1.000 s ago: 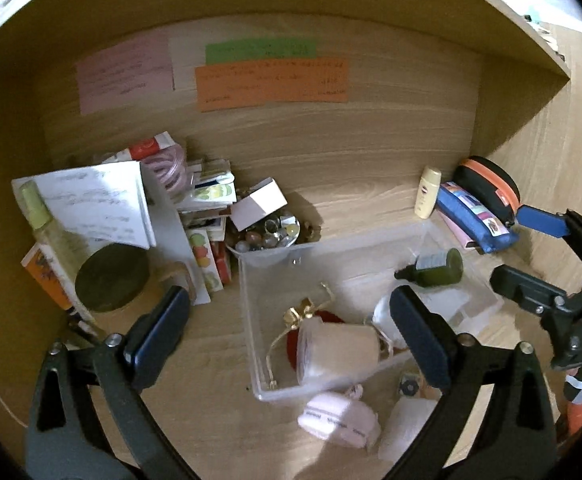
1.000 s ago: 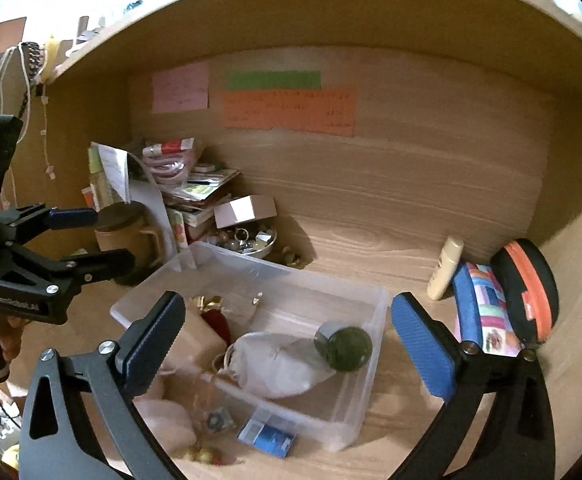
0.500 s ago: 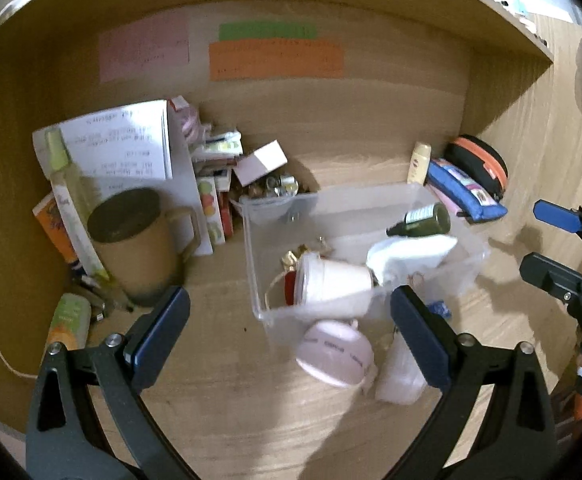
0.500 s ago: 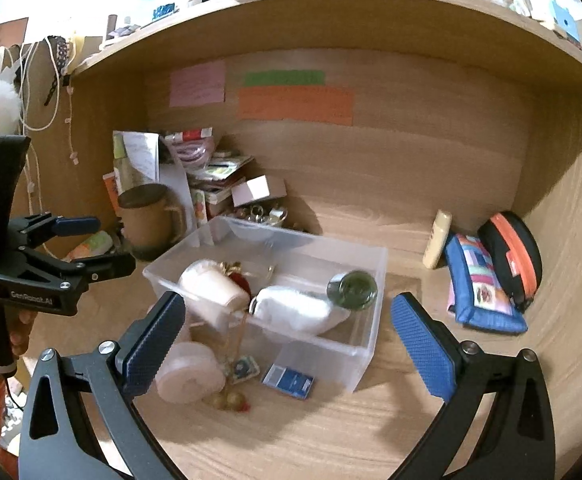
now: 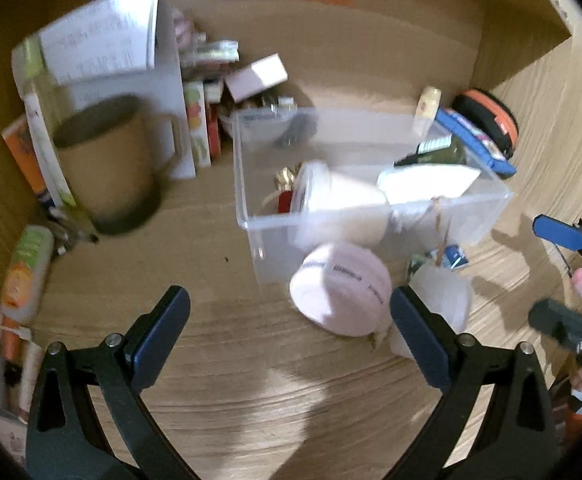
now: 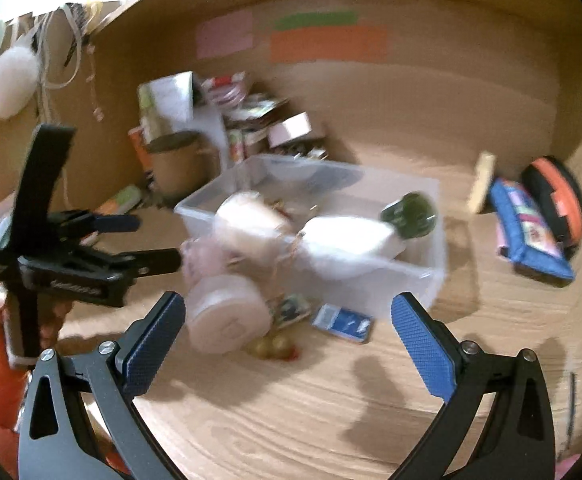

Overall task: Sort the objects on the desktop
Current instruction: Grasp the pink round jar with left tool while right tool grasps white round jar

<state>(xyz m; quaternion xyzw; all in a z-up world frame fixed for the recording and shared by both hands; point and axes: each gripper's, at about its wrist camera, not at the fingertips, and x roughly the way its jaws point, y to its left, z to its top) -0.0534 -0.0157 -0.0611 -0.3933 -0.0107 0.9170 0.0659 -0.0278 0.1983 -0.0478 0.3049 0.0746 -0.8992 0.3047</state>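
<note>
Left gripper (image 5: 289, 326) seen spread wide, nothing held, hung over bare front of wooden desk (image 5: 219, 364). Right gripper (image 6: 287, 340) likewise wide, nothing touched. Both views blurred. Desk enclosed by wood back wall with coloured notes (image 6: 329, 44). Clear bin (image 5: 371, 216) placed mid-desk, green bottle (image 5: 443, 152) and white cup (image 5: 339, 196) lying inside. Pink round case (image 5: 341, 294) found touching bin's front wall.
</note>
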